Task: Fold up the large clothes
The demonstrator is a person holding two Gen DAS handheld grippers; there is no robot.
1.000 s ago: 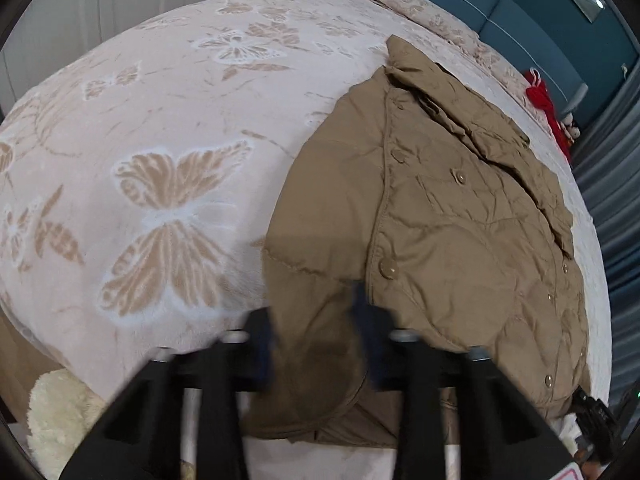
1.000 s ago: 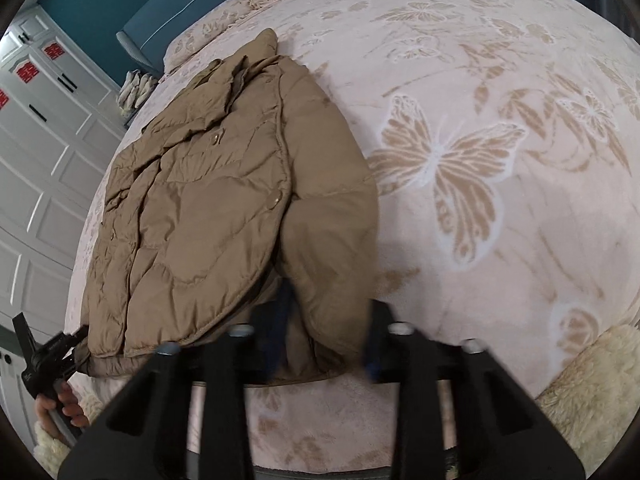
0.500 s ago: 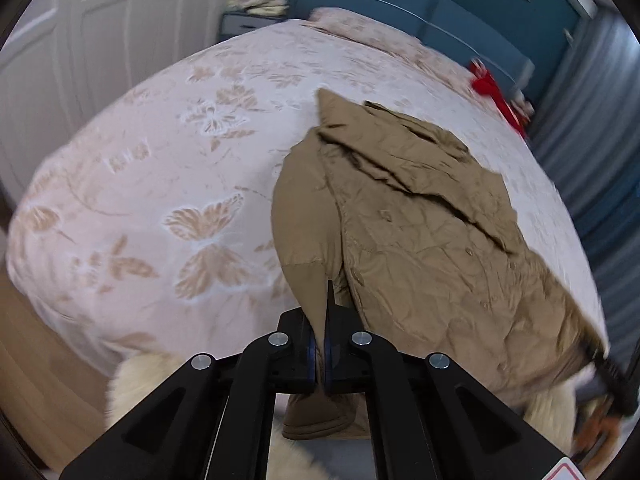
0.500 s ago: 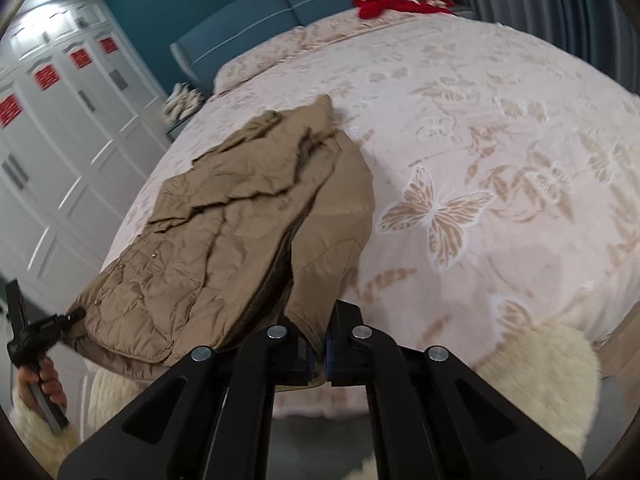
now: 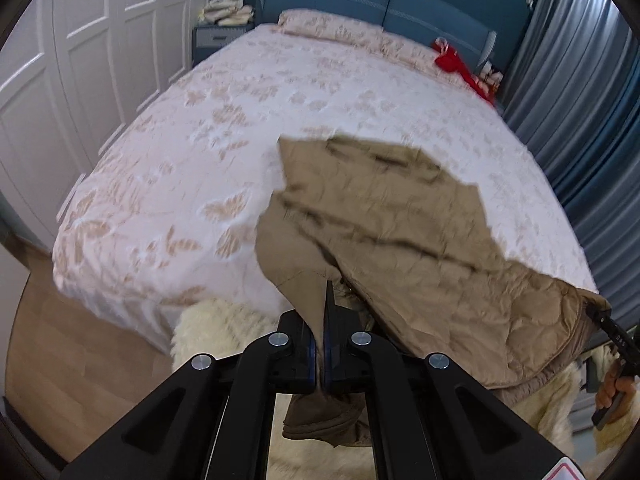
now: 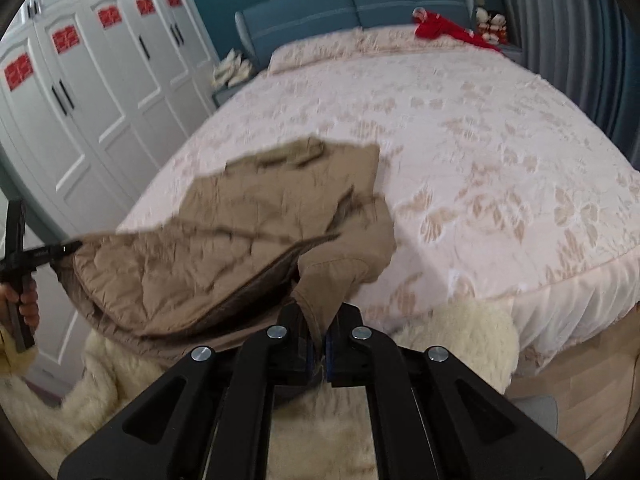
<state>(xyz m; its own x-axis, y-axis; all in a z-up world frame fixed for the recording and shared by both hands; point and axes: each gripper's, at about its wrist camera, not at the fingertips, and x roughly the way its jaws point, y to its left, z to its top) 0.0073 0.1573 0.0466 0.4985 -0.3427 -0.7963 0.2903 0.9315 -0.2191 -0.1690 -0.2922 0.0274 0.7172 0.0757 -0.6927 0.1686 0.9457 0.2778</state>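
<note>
A tan quilted jacket (image 5: pixel 400 232) hangs stretched between my two grippers above the foot of the bed, its collar end still on the bedspread (image 5: pixel 224 128). My left gripper (image 5: pixel 320 344) is shut on the jacket's hem corner, cloth hanging below the jaws. My right gripper (image 6: pixel 320 344) is shut on the opposite hem corner of the jacket (image 6: pixel 240 248). Each gripper shows in the other's view: the right one (image 5: pixel 612 332) at far right, the left one (image 6: pixel 28 256) at far left.
The bed has a pink floral cover and a blue headboard (image 5: pixel 384 4). A red item (image 5: pixel 452 60) lies near the pillows. A fluffy cream rug (image 6: pixel 440 340) and wood floor (image 5: pixel 60 360) lie below. White wardrobes (image 6: pixel 100 80) stand left, grey curtains (image 5: pixel 580 80) right.
Both grippers closed on the jacket's hem corners, then pulled back and up away from the bed. The jacket's lower half lifted off the bedspread and slid toward the foot.
</note>
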